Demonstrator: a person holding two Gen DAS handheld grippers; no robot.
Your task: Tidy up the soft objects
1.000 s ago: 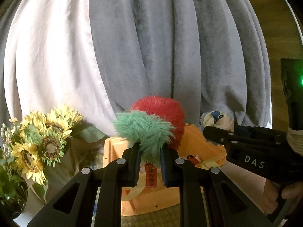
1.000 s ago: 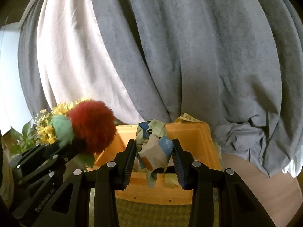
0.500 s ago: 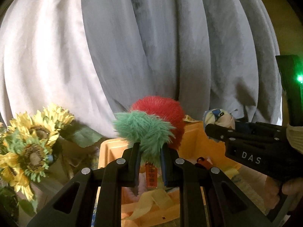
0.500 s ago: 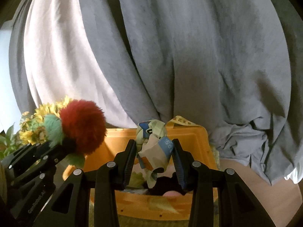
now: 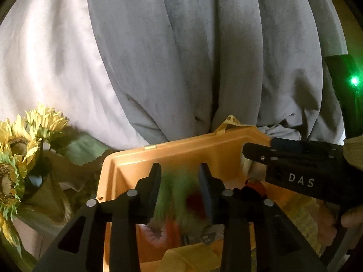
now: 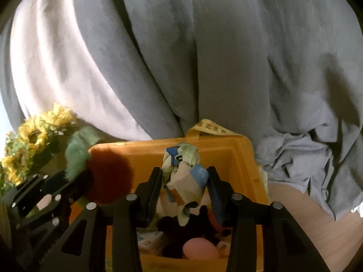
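Grey and white curtains hung behind an orange bin (image 6: 240, 156) with sunflowers (image 5: 13, 149) beside its left edge. Over the bin's left side, the left gripper (image 5: 180, 188) was opening, its jaws narrow, and a blurred green-and-red fluffy toy (image 5: 174, 195) was slipping loose between them. Near the bin's middle, the right gripper (image 6: 185, 190) was also opening around a patterned cloth bundle (image 6: 186, 176). Both looked light and squashy; pinching mid-body should suit them.

Both wrist views close above orange bin (image 5: 181, 149)
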